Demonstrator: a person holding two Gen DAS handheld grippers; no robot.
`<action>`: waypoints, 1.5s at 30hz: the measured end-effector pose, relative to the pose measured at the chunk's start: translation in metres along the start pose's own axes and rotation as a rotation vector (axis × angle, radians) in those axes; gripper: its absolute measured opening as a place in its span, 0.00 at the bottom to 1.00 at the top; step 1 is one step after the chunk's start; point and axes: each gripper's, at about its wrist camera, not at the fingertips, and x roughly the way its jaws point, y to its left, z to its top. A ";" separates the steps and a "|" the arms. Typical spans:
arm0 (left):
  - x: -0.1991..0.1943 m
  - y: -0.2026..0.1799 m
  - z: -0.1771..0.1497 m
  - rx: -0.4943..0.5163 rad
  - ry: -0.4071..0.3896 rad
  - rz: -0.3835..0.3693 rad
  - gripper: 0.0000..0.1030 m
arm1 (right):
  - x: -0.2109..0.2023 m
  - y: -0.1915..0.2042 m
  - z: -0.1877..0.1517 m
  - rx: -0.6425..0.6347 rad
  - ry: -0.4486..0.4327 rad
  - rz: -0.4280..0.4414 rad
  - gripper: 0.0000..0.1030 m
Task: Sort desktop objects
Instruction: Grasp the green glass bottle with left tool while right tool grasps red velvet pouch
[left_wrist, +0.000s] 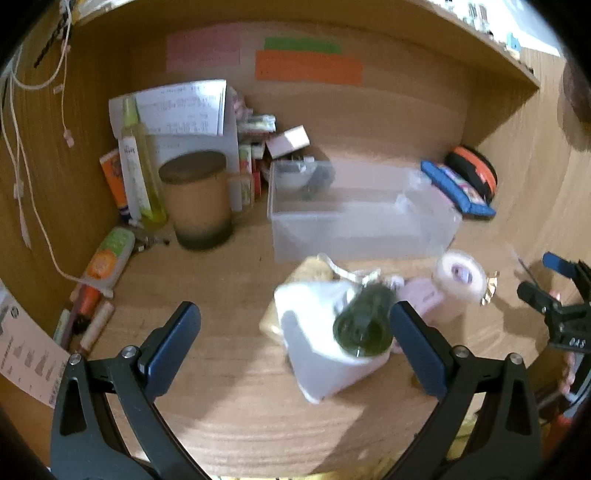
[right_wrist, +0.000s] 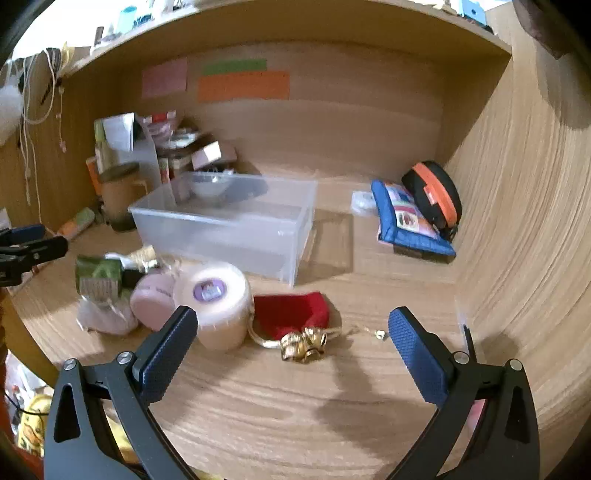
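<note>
A clear plastic bin (left_wrist: 354, 214) stands mid-desk; it also shows in the right wrist view (right_wrist: 229, 229). In front of it lies a cluster: a white packet (left_wrist: 317, 354) with a dark green jar (left_wrist: 364, 325) on it, a pink tub (right_wrist: 153, 295), a white tape roll (right_wrist: 218, 299), a red pouch (right_wrist: 291, 312) and gold bells (right_wrist: 304, 345). My left gripper (left_wrist: 295, 347) is open and empty above the packet and jar. My right gripper (right_wrist: 291, 354) is open and empty, just before the pouch and bells; it also shows at the left wrist view's right edge (left_wrist: 554, 295).
A brown lidded jar (left_wrist: 199, 199), bottles (left_wrist: 142, 166), boxes and papers crowd the back left corner. Tubes (left_wrist: 107, 258) lie along the left wall. A blue pouch (right_wrist: 410, 221) and black-orange case (right_wrist: 436, 195) rest by the right wall.
</note>
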 end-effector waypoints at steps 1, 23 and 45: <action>0.002 0.000 -0.003 0.001 0.013 -0.005 1.00 | 0.002 0.000 -0.003 -0.005 0.012 -0.003 1.00; 0.054 -0.025 0.000 0.059 0.094 -0.131 0.80 | 0.085 -0.017 -0.019 -0.030 0.251 0.056 0.94; 0.049 -0.025 0.016 0.026 0.021 -0.156 0.43 | 0.093 -0.029 -0.007 0.002 0.210 0.092 0.33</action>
